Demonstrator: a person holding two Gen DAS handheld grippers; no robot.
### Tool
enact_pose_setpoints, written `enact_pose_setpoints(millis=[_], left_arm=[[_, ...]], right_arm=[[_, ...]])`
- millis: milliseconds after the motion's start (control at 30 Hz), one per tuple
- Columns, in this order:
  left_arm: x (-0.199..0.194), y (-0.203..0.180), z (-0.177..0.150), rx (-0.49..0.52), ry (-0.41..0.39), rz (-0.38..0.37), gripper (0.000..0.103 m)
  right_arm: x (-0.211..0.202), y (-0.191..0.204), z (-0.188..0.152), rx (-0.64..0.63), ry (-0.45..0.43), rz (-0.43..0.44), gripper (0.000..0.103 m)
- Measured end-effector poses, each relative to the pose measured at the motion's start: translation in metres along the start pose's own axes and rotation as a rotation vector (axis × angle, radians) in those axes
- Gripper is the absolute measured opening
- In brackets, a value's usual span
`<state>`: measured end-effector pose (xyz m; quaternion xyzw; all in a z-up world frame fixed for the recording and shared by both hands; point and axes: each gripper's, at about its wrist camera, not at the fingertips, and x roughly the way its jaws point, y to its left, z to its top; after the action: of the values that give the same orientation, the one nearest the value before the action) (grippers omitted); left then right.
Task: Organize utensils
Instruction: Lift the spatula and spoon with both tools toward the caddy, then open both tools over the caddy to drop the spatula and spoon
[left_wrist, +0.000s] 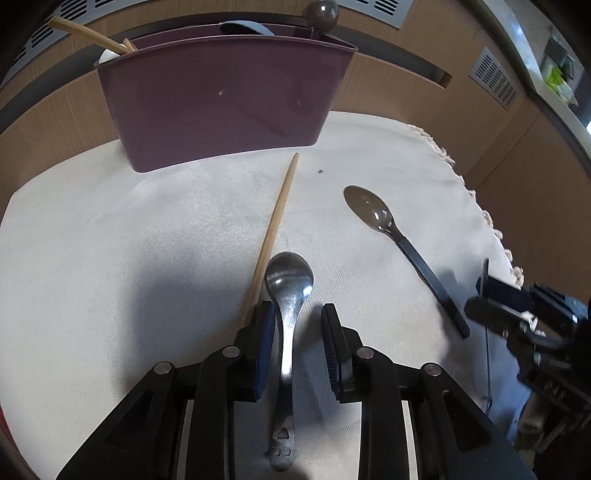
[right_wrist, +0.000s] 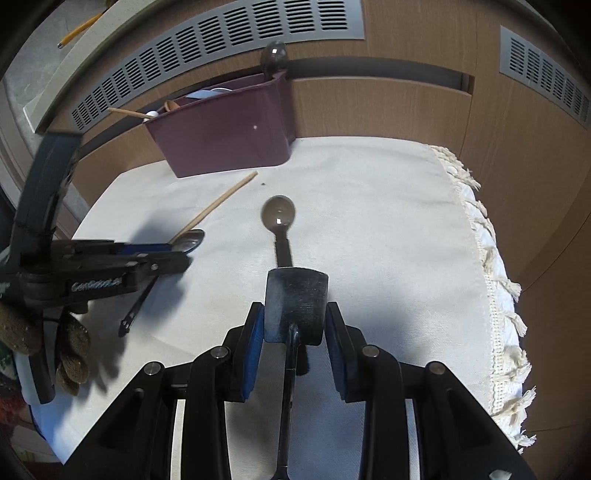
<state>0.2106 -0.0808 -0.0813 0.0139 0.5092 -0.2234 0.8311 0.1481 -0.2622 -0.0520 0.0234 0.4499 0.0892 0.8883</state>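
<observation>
A maroon utensil holder (left_wrist: 221, 96) stands at the back of the white cloth (left_wrist: 129, 229), with chopsticks, a pale spoon and a dark ladle in it; it also shows in the right wrist view (right_wrist: 225, 144). My left gripper (left_wrist: 297, 317) is open, its jaws on either side of a metal spoon (left_wrist: 290, 291) lying on the cloth. A wooden chopstick (left_wrist: 277, 218) lies just left of it. My right gripper (right_wrist: 295, 321) is shut on a dark metal spatula (right_wrist: 296, 304). A brown plastic spoon (right_wrist: 279, 218) lies just ahead of it.
The cloth's fringed edge (right_wrist: 491, 266) runs along the right. Wooden panels with vent grilles (right_wrist: 221, 48) stand behind the holder. The left gripper and a gloved hand (right_wrist: 70, 354) show at the left of the right wrist view.
</observation>
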Motion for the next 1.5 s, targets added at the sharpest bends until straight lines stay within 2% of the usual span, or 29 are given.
enact_pose_setpoints(millis=[100,233,433,600,767,867,967,1167,1233,1333,1500], left_arm=[[0.0,-0.002,-0.002,0.033,0.005,0.002,0.027],[0.002,-0.001,0.004,0.013,0.014,0.01,0.027],[0.016,-0.01,0.024,0.036,0.039,0.086,0.028],[0.025,-0.018,0.038,0.085,0.091,0.132,0.029],[0.026,-0.021,0.038,0.115,0.085,0.135,0.029],[0.022,-0.015,0.033,0.086,0.051,0.099,0.028],[0.01,-0.007,0.022,0.039,0.008,0.066,0.028],[-0.054,0.006,-0.007,-0.04,-0.232,-0.026,0.028],[-0.072,0.009,-0.013,-0.043,-0.302,-0.027,0.028],[-0.093,0.011,-0.016,-0.04,-0.38,-0.018,0.028],[-0.115,0.015,-0.013,-0.032,-0.45,-0.032,0.028]], right_arm=[[0.0,-0.005,0.002,0.011,-0.004,-0.011,0.03],[-0.002,-0.007,0.004,0.018,-0.016,-0.011,0.029],[0.002,-0.009,0.006,0.025,-0.011,-0.006,0.029],[0.003,-0.009,0.004,0.028,-0.009,-0.011,0.03],[0.001,-0.011,0.003,0.031,-0.017,-0.017,0.03],[-0.003,-0.012,0.004,0.028,-0.034,-0.018,0.03],[-0.014,-0.014,0.01,0.043,-0.064,0.041,0.03],[-0.033,-0.016,0.025,0.052,-0.101,0.117,0.029],[-0.036,-0.016,0.033,0.054,-0.105,0.136,0.029],[-0.04,-0.008,0.04,0.023,-0.13,0.103,0.029],[-0.041,0.003,0.049,0.006,-0.15,0.101,0.029]])
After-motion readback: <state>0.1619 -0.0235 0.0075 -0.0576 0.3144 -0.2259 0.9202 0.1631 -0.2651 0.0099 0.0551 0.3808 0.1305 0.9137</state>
